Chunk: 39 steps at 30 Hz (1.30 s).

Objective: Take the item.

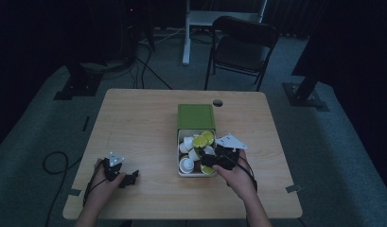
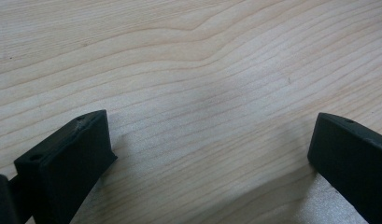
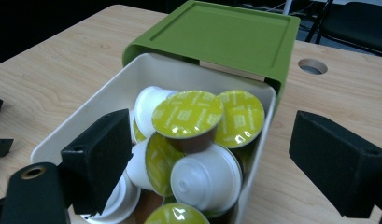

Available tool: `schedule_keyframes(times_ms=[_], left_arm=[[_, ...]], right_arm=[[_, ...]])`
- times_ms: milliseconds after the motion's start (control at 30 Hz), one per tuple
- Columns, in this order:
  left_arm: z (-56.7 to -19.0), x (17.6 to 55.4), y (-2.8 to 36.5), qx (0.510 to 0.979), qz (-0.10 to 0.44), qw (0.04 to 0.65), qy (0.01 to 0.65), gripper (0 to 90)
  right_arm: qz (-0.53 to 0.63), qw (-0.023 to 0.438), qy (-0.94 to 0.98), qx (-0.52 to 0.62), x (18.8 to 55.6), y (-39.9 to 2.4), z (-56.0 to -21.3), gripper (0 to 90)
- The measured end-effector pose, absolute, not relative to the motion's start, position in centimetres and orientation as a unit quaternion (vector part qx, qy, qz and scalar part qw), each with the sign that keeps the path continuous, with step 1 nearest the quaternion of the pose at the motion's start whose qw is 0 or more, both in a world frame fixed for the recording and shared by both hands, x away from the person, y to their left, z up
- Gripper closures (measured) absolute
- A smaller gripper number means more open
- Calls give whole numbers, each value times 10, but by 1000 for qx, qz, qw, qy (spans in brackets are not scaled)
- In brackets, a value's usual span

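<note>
My right hand-held gripper (image 3: 198, 154) hangs wide and empty at the near end of the drawer (image 3: 261, 100), one jaw inside the white tray, the other outside its right wall. The drawer stands pulled out of its green box (image 1: 196, 116) near the counter's (image 1: 134, 123) middle, heaped with pods (image 3: 187, 114). To take a pod well, I'd bring both jaws over the top yellow-lidded one, straddle its body rather than its foil rim, and close gently so the neighbours don't spill. My left hand-held gripper (image 2: 207, 154) rests wide and empty by the counter's near-left corner.
</note>
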State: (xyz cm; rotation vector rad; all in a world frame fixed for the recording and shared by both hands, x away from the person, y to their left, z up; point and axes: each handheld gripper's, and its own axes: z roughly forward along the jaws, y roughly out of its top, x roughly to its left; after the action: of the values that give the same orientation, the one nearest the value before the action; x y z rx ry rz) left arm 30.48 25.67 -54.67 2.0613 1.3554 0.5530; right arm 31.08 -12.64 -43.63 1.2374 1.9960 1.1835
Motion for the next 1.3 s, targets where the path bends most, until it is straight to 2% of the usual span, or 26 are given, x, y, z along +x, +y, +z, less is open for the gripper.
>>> schedule_keyframes(times_ms=[433, 767, 833, 933, 1133, 1233, 1300], left_arm=[[-547, 305, 256, 776, 209, 302, 513, 1], [-547, 305, 257, 776, 209, 302, 512, 1], [-547, 305, 257, 777, 209, 302, 512, 1], [-547, 305, 257, 776, 209, 302, 512, 1], [-547, 304, 256, 776, 209, 302, 513, 1], [-547, 305, 257, 776, 209, 302, 512, 1], [-547, 305, 256, 776, 210, 302, 512, 1]], right_arm=[[441, 246, 744, 437, 317, -103, -436, 130], [428, 245, 747, 446, 328, -93, -448, 137], [423, 248, 750, 444, 329, -91, -451, 156], [409, 270, 751, 443, 331, -89, -455, 259], [402, 264, 760, 436, 336, -86, -458, 284], [396, 264, 765, 434, 339, -84, -460, 333], [395, 259, 771, 428, 342, -83, -462, 320]])
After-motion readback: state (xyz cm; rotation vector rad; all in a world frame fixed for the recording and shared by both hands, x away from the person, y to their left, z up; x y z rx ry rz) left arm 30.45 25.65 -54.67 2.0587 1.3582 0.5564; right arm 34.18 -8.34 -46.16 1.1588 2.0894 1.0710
